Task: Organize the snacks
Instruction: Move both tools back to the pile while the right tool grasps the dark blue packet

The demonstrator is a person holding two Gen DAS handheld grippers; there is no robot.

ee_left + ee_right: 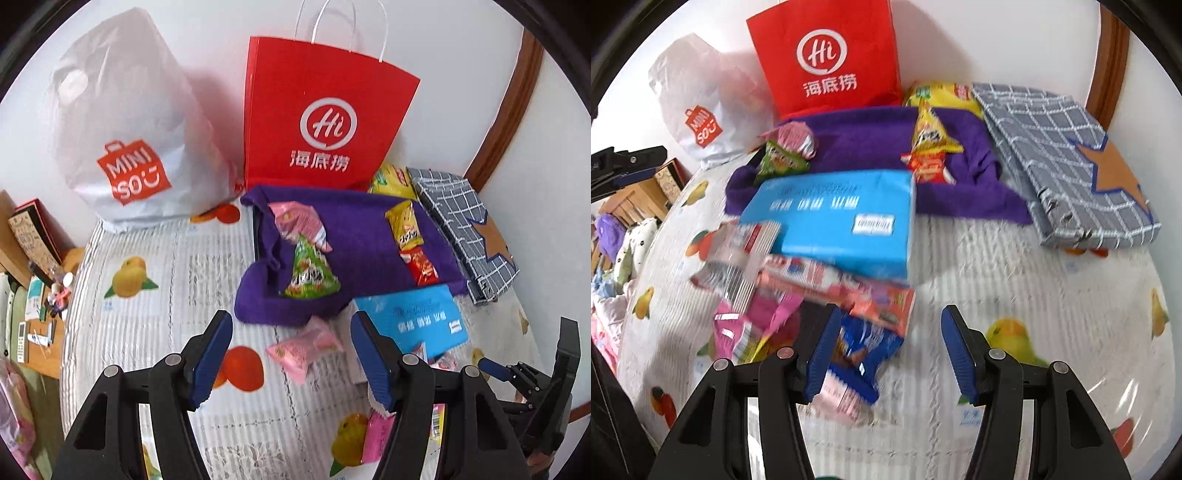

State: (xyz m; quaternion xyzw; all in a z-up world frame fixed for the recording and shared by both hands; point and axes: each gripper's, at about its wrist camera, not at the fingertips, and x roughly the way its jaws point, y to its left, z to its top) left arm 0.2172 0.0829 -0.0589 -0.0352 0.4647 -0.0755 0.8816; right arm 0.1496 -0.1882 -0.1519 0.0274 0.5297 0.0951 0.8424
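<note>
A purple cloth tray (354,236) lies on the fruit-print bedcover, holding pink (301,223), green (310,273), yellow (406,227) and red (421,271) snack packs. It also shows in the right wrist view (868,136). My left gripper (291,363) is open, just above a pink snack pack (304,347) lying on the cover. My right gripper (890,352) is open and empty; a blue snack pack (866,350) lies by its left finger, next to a pile of pink and red packs (757,295). The right gripper also shows at the left wrist view's right edge (524,373).
A blue box (838,218) lies in front of the tray. A red paper bag (325,110) and a white Miniso bag (118,129) stand against the wall. A grey checked folded box (1067,162) lies at the right. A yellow bag (942,94) sits behind the tray.
</note>
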